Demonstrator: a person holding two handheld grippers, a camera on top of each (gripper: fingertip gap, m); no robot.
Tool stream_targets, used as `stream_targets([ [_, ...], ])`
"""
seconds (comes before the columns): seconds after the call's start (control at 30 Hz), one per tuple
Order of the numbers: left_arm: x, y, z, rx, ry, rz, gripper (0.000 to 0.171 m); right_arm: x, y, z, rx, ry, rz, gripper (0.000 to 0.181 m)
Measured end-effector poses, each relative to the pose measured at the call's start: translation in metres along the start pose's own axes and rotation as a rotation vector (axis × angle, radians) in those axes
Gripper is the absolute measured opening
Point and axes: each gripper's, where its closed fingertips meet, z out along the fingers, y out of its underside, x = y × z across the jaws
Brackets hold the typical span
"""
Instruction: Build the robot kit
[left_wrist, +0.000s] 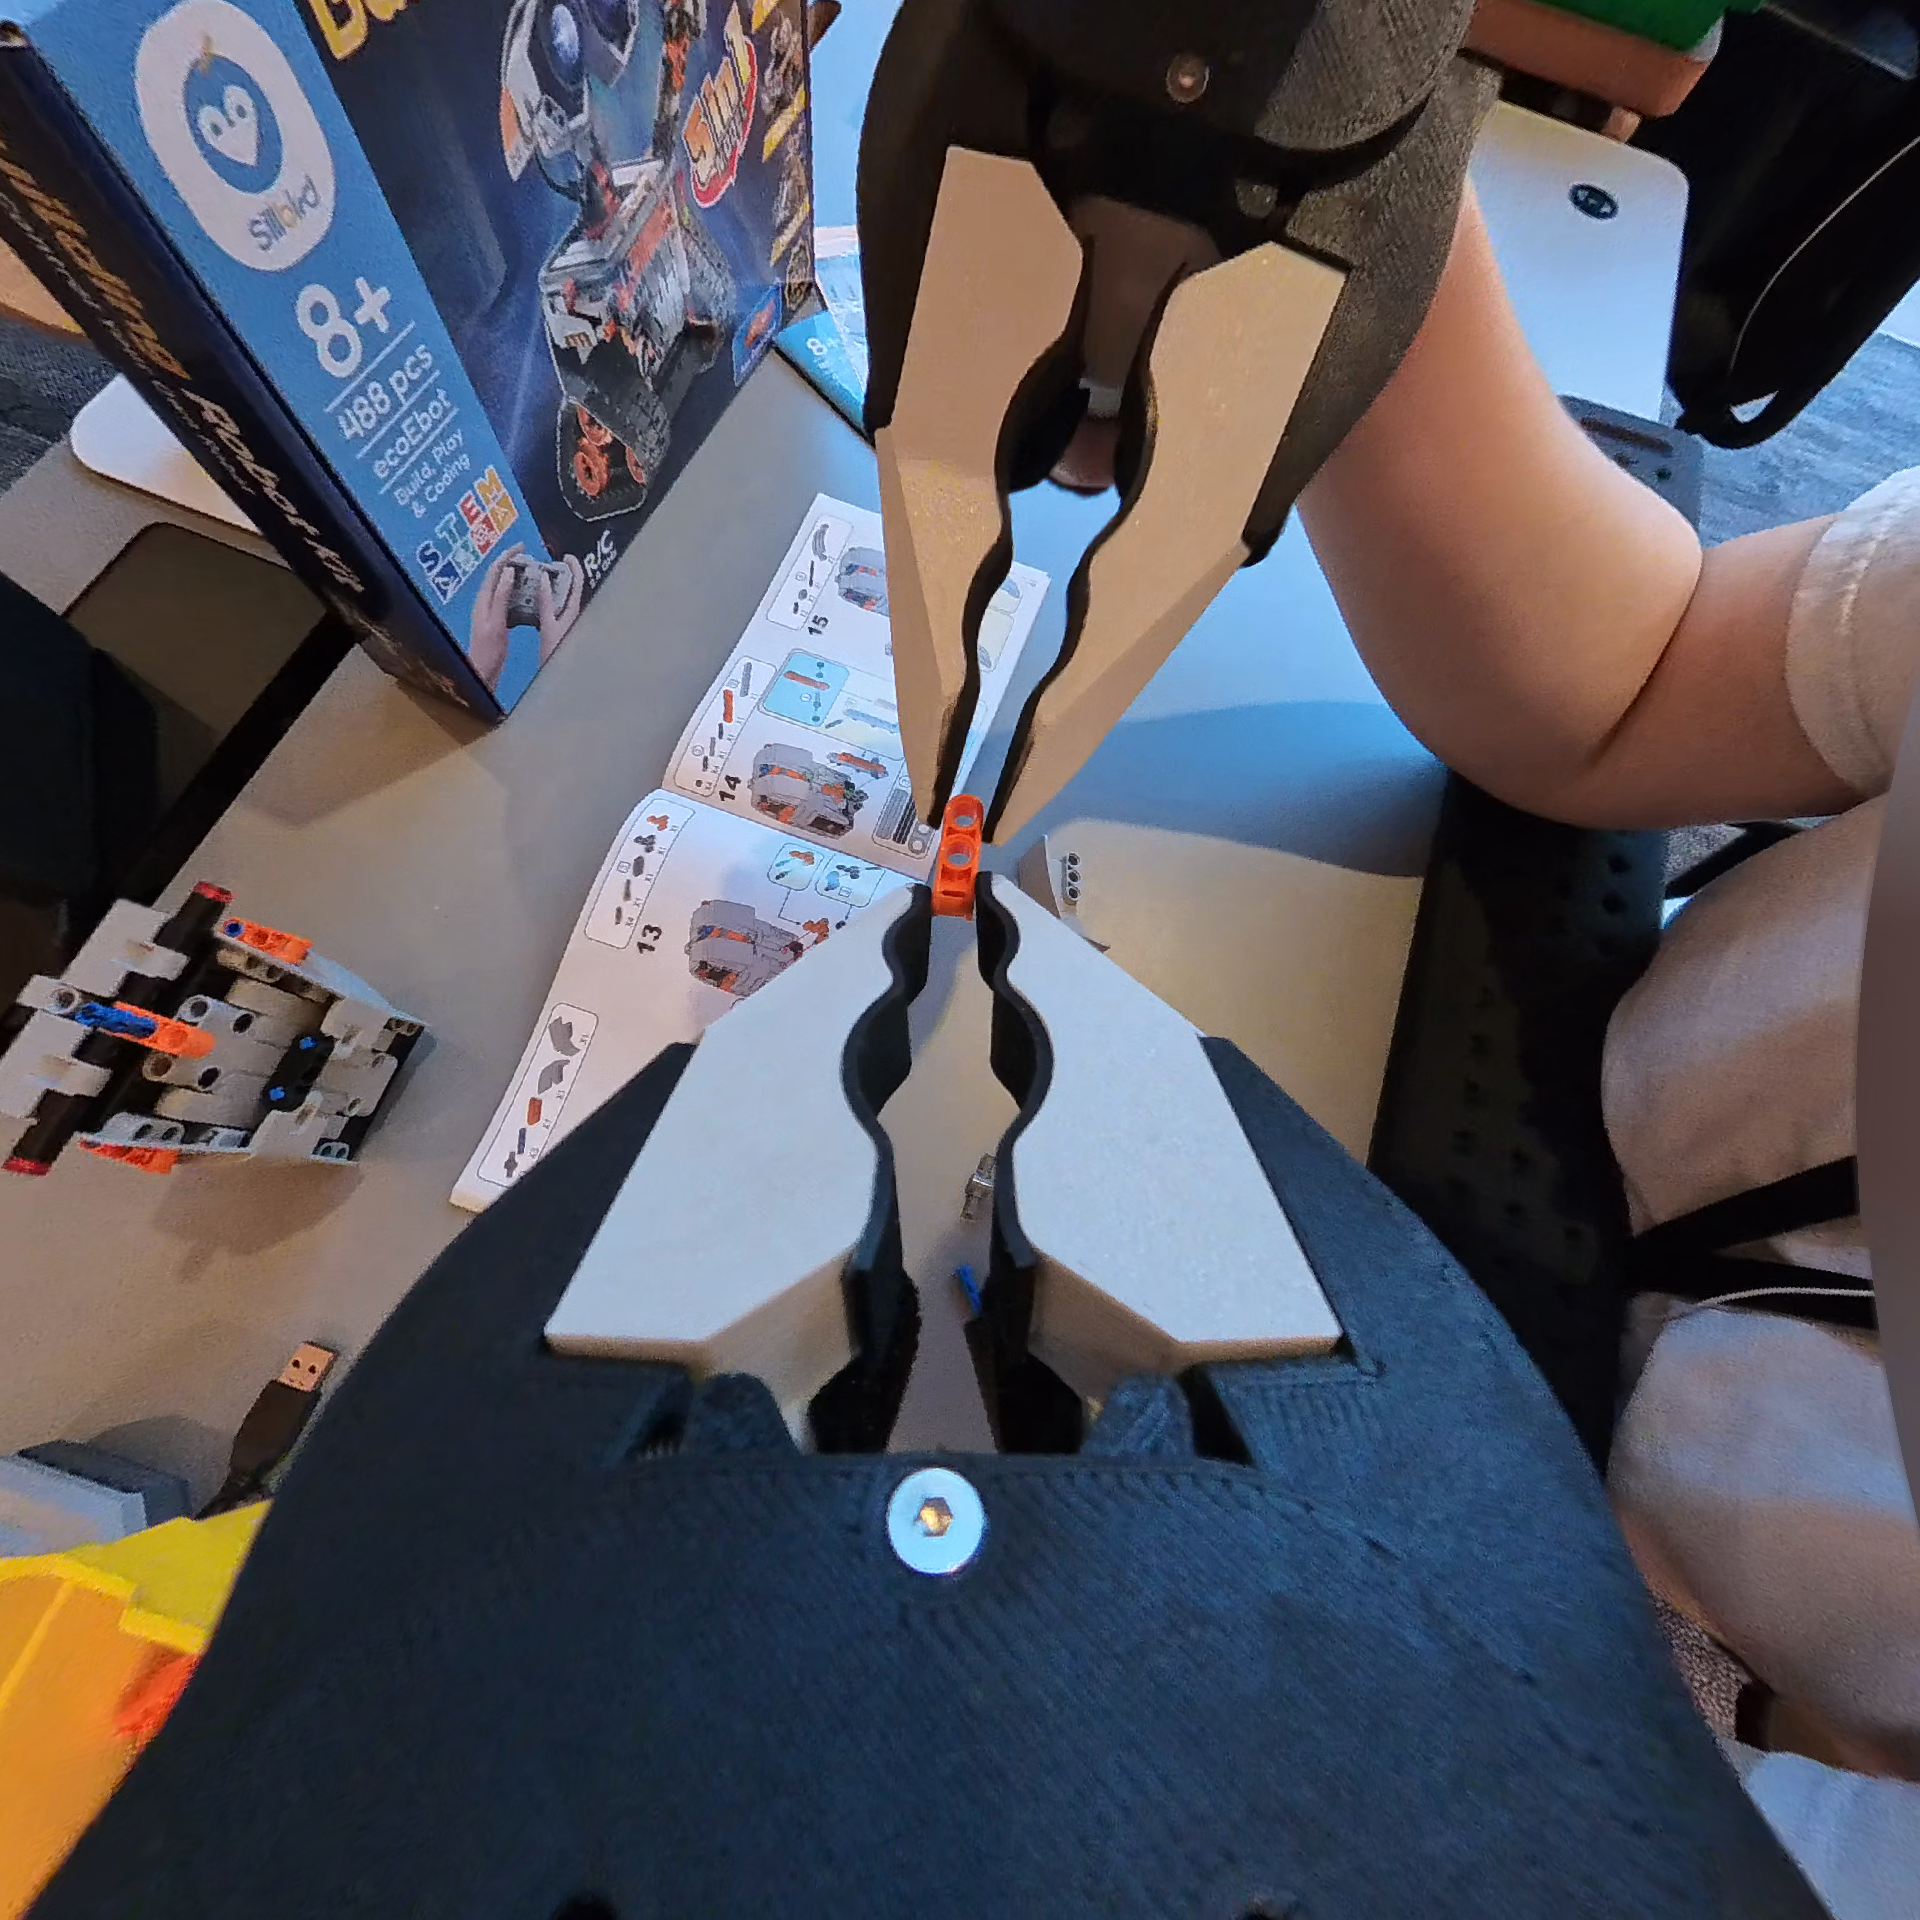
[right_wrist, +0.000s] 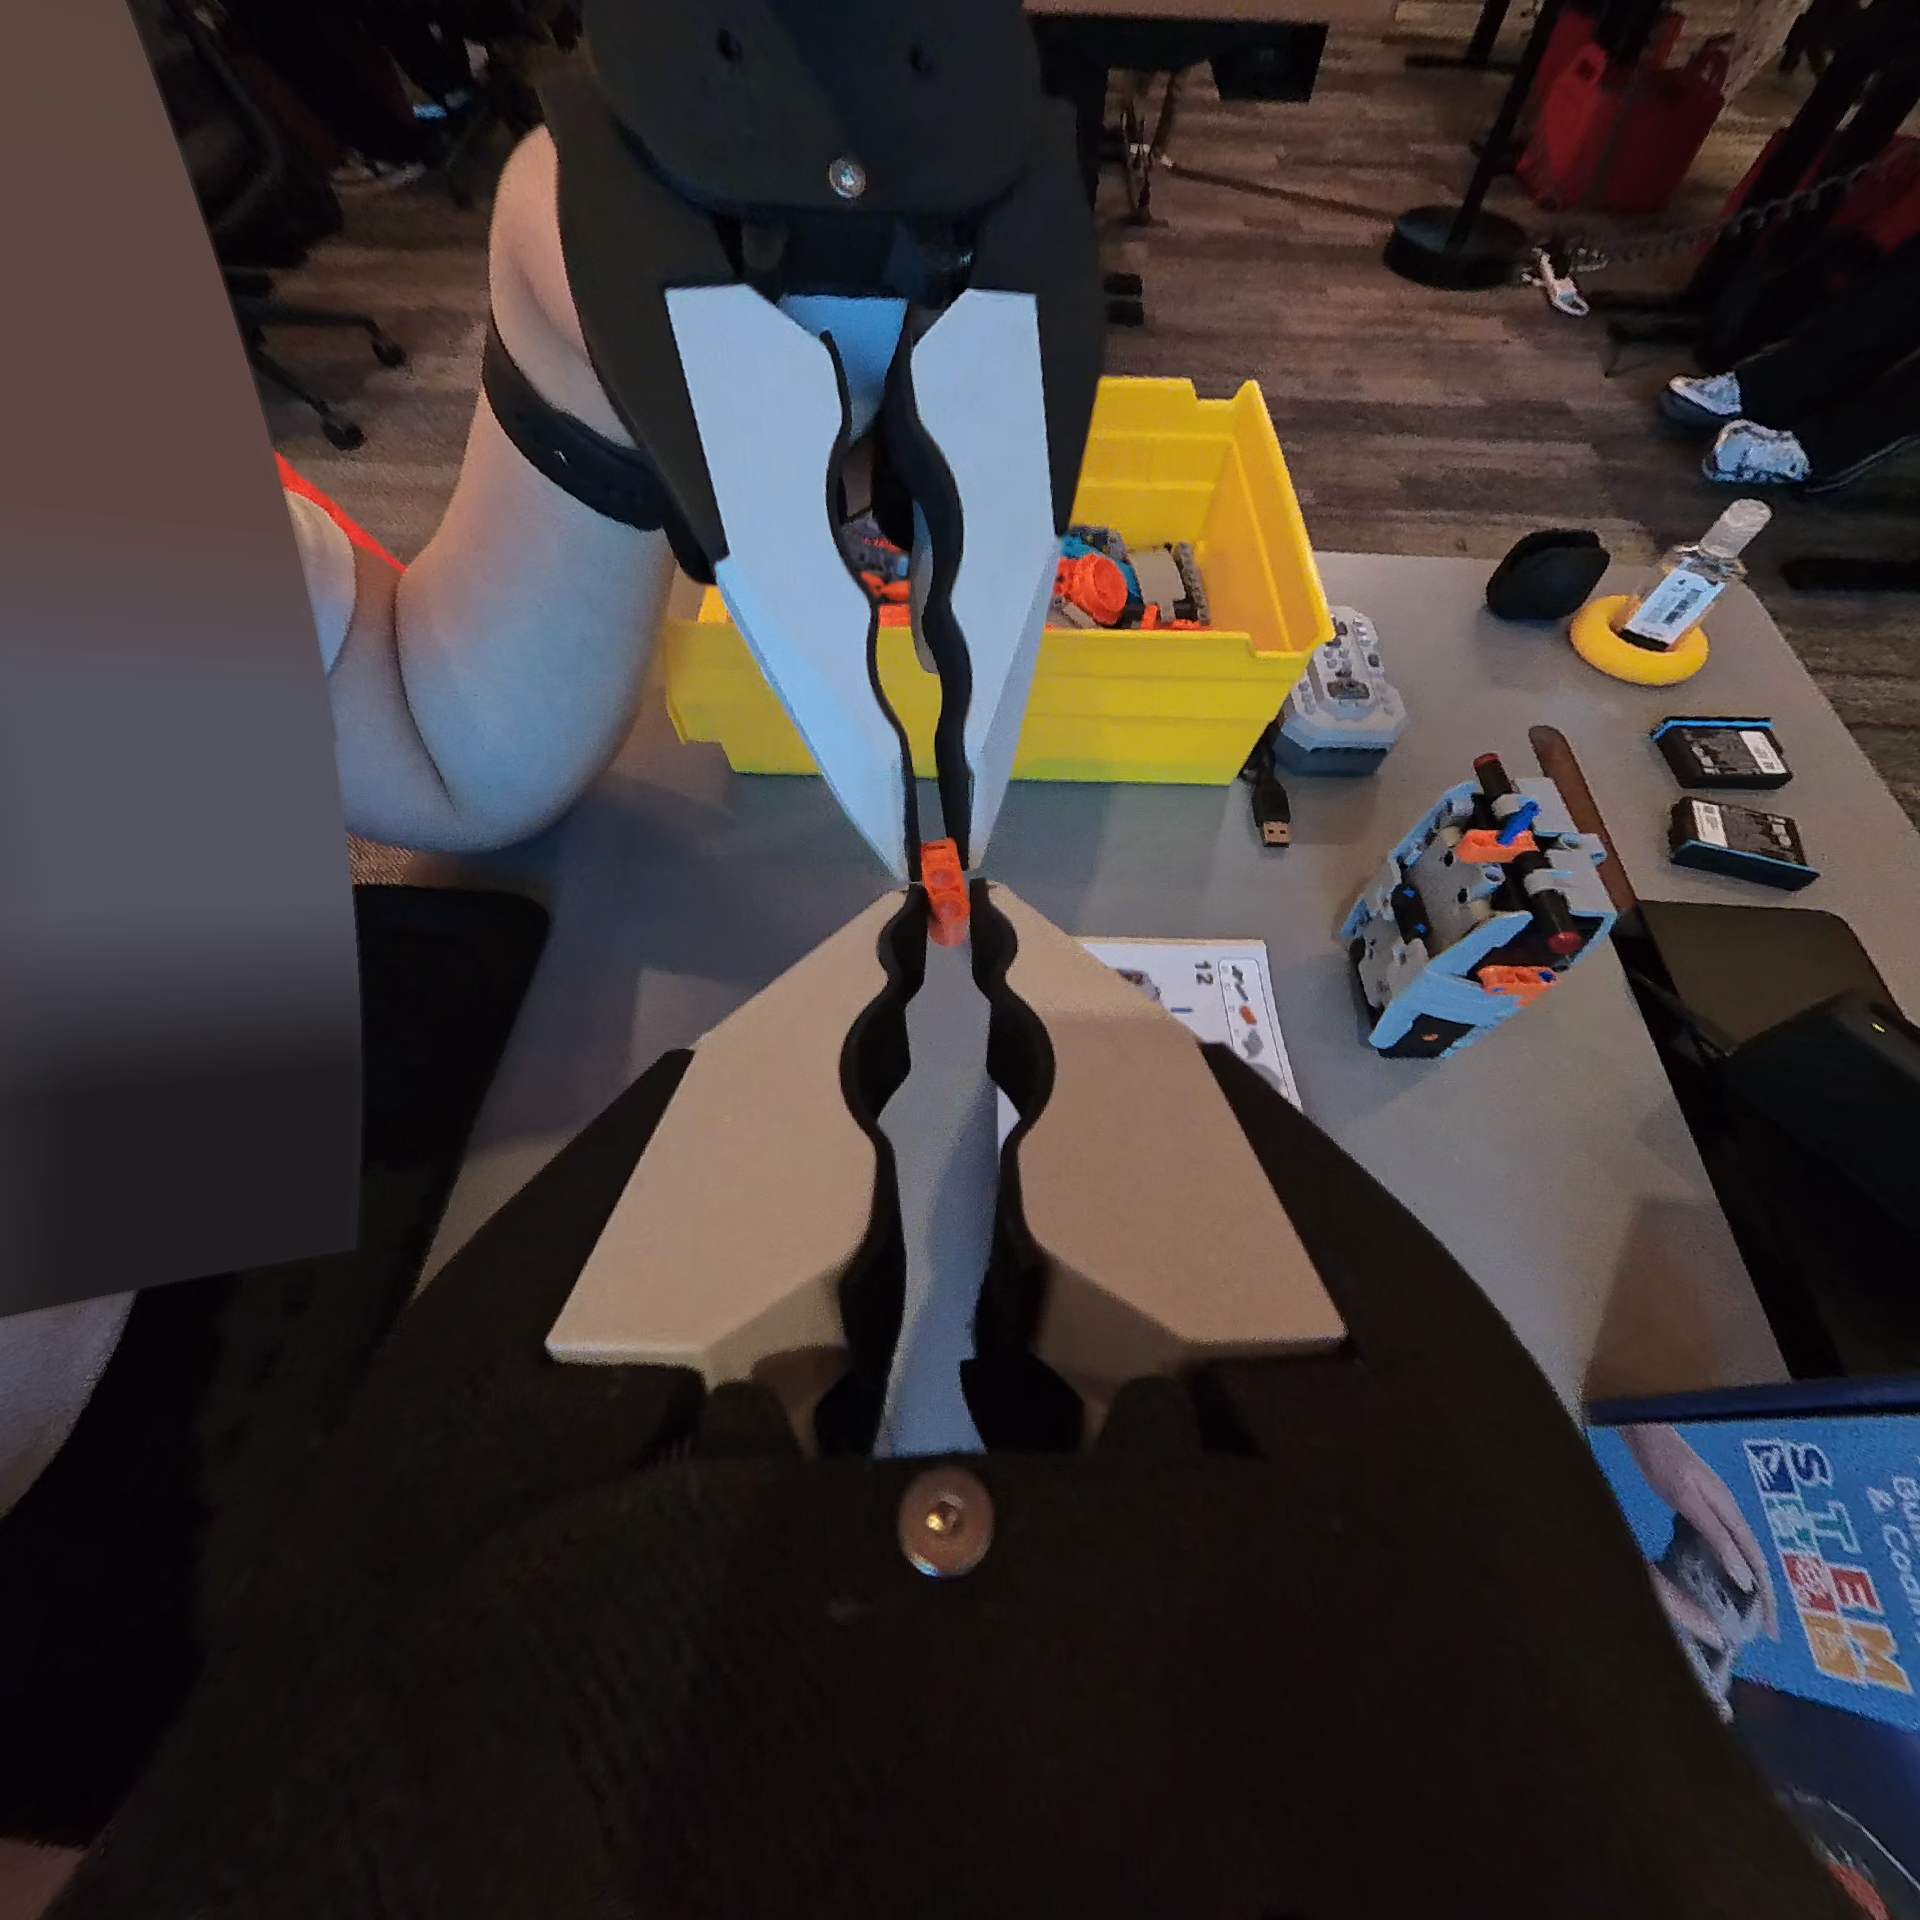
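A small orange beam with holes (left_wrist: 958, 857) is held in the air between the two grippers, which meet tip to tip above the grey table (left_wrist: 416, 852). My left gripper (left_wrist: 951, 902) is shut on its near end. The right gripper (left_wrist: 966, 821) comes in from the top of the left wrist view and grips the far end. In the right wrist view the right gripper (right_wrist: 940, 914) is shut on the near end of the orange beam (right_wrist: 943, 891), and the left gripper (right_wrist: 940, 857) comes down from above onto the other end.
An open instruction booklet (left_wrist: 727, 831) lies under the grippers. A toy kit box (left_wrist: 395, 312) stands behind it. A partly built grey and orange model (right_wrist: 1475, 904) sits to the side. A yellow bin (right_wrist: 1174, 707) holds parts. Two black battery packs (right_wrist: 1725, 748), a USB plug (right_wrist: 1273, 821) and a bottle (right_wrist: 1694, 582) lie nearby. Less than 4 cm separates the two grippers' tips.
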Motion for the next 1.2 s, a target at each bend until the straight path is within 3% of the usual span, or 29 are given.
stream_targets([
  [0.4,-0.002,-0.007,-0.021,0.082,0.035,-0.059,0.006,0.001,-0.023,0.004,0.182,-0.086,0.115,0.007],
  [1.2,-0.003,-0.01,-0.027,0.111,0.03,-0.08,0.006,0.002,-0.032,0.004,0.258,-0.123,0.164,0.007],
])
